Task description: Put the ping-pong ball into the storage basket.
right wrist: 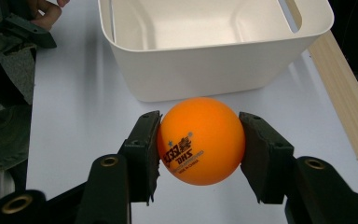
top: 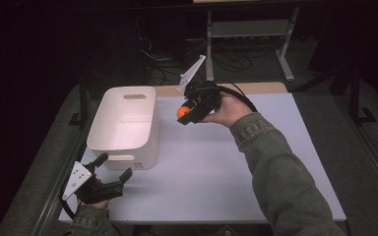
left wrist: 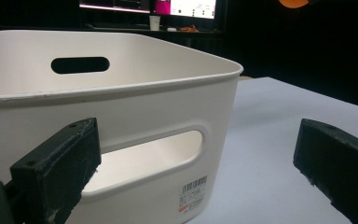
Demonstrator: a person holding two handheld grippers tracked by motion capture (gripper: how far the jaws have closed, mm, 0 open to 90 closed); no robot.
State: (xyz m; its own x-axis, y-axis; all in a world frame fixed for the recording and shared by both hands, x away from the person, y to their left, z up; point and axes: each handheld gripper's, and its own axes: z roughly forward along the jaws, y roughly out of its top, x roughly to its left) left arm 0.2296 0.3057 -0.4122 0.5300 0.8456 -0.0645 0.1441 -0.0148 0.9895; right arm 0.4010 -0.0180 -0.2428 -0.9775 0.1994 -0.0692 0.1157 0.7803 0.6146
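Pinching orange ball (right wrist: 200,140), right gripper (right wrist: 199,149) beside bin (right wrist: 214,70).

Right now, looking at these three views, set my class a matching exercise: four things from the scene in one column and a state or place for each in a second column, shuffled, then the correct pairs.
Column 1
1. orange ball
2. white bin
3. left gripper
4. right gripper

Column 2
A. open, near the bin's front corner
B. empty, standing on the table
C. clamped between two black jaws
D. shut, raised beside the bin

Pairs: 1-C, 2-B, 3-A, 4-D
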